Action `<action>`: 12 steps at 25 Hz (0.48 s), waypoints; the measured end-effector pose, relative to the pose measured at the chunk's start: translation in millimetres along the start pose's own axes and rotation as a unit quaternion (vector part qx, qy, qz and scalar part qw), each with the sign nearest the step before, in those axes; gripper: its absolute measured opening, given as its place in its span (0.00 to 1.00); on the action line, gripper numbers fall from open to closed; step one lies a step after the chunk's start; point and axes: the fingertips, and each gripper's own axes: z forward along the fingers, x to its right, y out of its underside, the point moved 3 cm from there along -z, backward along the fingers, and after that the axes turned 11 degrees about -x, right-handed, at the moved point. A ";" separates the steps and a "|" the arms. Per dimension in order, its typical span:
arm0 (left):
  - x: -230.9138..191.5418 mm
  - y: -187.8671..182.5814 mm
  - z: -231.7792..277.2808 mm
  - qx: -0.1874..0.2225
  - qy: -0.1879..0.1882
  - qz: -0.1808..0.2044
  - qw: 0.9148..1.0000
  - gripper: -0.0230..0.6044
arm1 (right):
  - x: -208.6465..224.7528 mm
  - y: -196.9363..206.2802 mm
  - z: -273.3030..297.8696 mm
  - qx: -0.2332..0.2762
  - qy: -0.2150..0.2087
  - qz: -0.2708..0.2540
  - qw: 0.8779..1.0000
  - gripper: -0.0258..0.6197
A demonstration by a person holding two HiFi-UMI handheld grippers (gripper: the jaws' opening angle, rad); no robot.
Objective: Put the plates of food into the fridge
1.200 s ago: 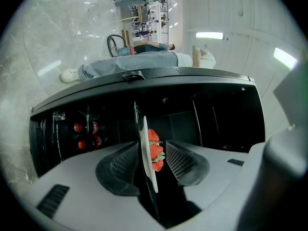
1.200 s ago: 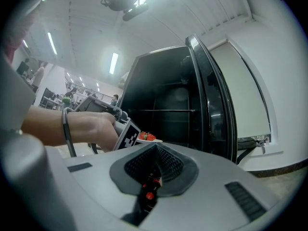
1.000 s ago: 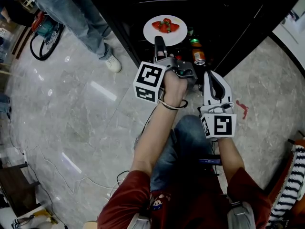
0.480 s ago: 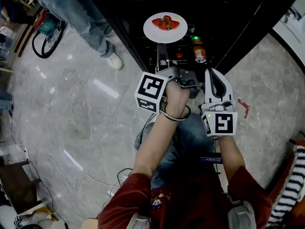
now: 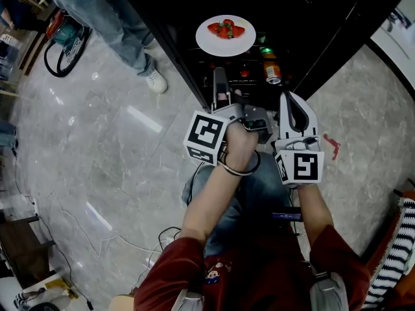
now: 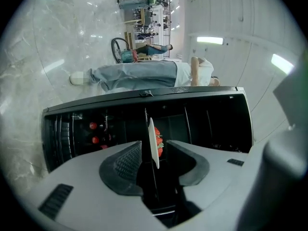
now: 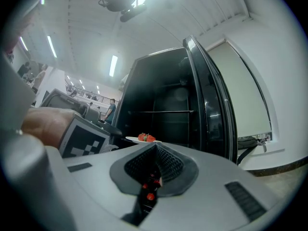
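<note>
A white plate of strawberries [image 5: 225, 34] rests on a shelf inside the open black fridge [image 5: 194, 63]. My left gripper [image 5: 219, 83] is open and hangs a short way in front of the plate, not touching it. In the left gripper view the plate [image 6: 153, 143] shows edge-on beyond the spread jaws of the left gripper [image 6: 154, 160]. My right gripper [image 5: 288, 102] is shut and empty, held to the right of the left one. From the right gripper view the plate [image 7: 142, 139] sits just past the right gripper [image 7: 155, 150], with the fridge shelves behind.
The fridge door [image 5: 337, 37] stands open at the right. An orange bottle [image 5: 270, 70] and small red items [image 5: 243, 74] sit lower in the fridge. A person in jeans [image 5: 110, 18] stands at the left of the fridge, with a coiled hose [image 5: 61, 44] on the marble floor.
The left gripper has let go of the plate and drawn back toward me. The plate stays on the shelf. The right gripper has hardly moved.
</note>
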 end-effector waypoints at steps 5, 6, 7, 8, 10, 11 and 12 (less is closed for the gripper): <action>-3.0 0.4 -6.6 -0.001 0.004 0.004 1.000 0.18 | -2.9 -0.5 0.3 0.001 -0.003 -0.002 1.000 0.05; -4.9 0.5 -7.2 -0.001 0.003 0.002 1.000 0.14 | -3.2 -0.8 0.6 0.002 -0.003 -0.003 1.000 0.04; -6.8 0.6 -7.9 0.000 0.003 0.000 1.000 0.10 | -3.4 -1.2 0.8 0.002 -0.003 -0.003 1.000 0.04; -8.3 0.6 -8.7 0.000 0.003 -0.002 1.000 0.06 | -3.5 -1.5 0.9 0.002 -0.003 -0.004 1.000 0.04; -9.2 -0.1 -10.3 0.000 0.008 -0.005 1.000 0.05 | -3.7 -2.3 1.4 0.003 -0.004 -0.004 1.000 0.04; -8.5 -0.7 -10.9 0.001 0.011 -0.006 1.000 0.05 | -3.9 -2.9 1.7 0.003 -0.004 -0.005 1.000 0.04; -7.3 -1.6 -11.3 0.001 0.016 -0.005 1.000 0.05 | -4.1 -3.5 2.1 0.004 -0.005 -0.006 1.000 0.05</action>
